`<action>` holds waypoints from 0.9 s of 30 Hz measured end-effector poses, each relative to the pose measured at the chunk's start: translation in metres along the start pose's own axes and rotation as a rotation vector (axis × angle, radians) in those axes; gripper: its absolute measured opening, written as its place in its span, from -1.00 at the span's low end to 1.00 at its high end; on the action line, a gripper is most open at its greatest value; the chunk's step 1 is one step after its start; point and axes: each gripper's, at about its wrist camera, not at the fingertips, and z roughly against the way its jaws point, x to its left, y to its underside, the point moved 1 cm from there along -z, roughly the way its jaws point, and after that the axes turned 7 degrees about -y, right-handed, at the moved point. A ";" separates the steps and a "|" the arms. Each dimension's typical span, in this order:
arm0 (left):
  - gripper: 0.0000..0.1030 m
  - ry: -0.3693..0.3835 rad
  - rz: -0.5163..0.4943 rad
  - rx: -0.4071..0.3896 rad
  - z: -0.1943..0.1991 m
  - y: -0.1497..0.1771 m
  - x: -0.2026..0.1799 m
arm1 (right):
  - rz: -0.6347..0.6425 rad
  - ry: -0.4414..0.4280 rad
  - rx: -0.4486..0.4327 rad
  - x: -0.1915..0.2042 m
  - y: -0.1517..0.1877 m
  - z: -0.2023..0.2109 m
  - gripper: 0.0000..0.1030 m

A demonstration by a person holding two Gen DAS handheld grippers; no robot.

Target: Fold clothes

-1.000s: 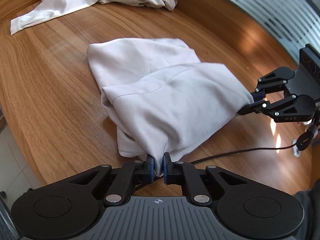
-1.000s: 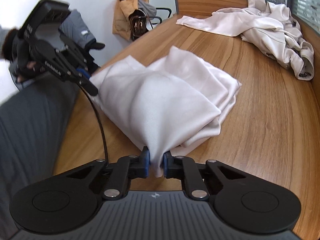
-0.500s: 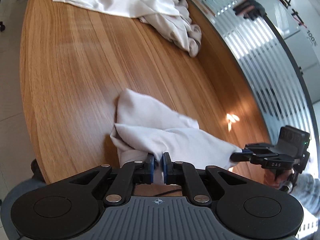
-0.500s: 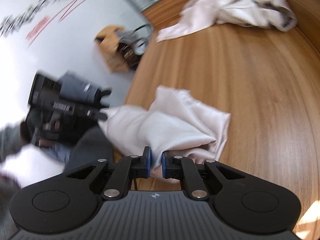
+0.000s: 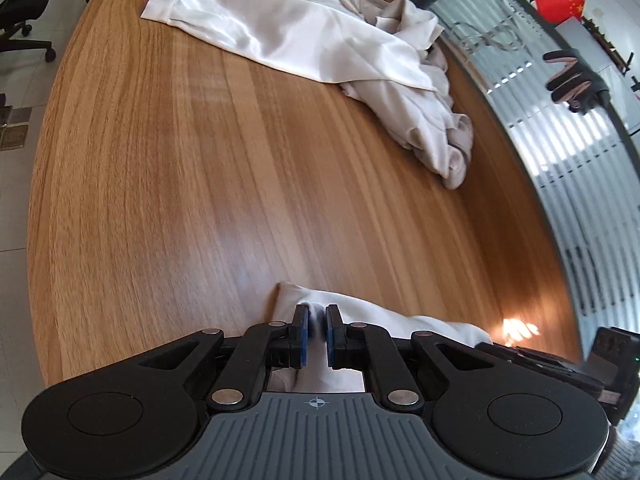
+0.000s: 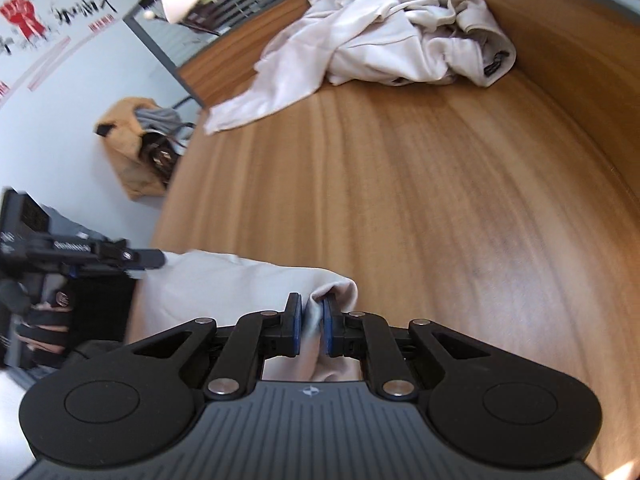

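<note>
Pale cream garment [image 5: 400,322], partly folded, fills the bottom centre of both wrist views, over the near edge of the wooden table [image 5: 208,168]. Your left gripper [image 5: 316,330] pinches one corner between narrow jaws; your right gripper [image 6: 310,330] pinches another. More cream clothes [image 6: 384,36] lie heaped at the top. White lettering on the left gripper [image 6: 68,246], at left of the right view, is too blurred to read.
</note>
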 end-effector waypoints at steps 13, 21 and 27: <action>-0.09 -0.017 -0.170 -0.124 0.077 0.017 -0.005 | 0.127 0.176 -0.035 0.053 0.006 0.030 -0.26; 0.24 0.056 -0.384 -0.134 0.122 0.032 0.003 | -0.011 0.337 -0.073 0.114 0.024 0.065 -0.14; 0.40 0.116 -0.535 -0.087 0.151 0.034 0.011 | -0.177 0.418 -0.172 0.170 0.050 0.087 0.01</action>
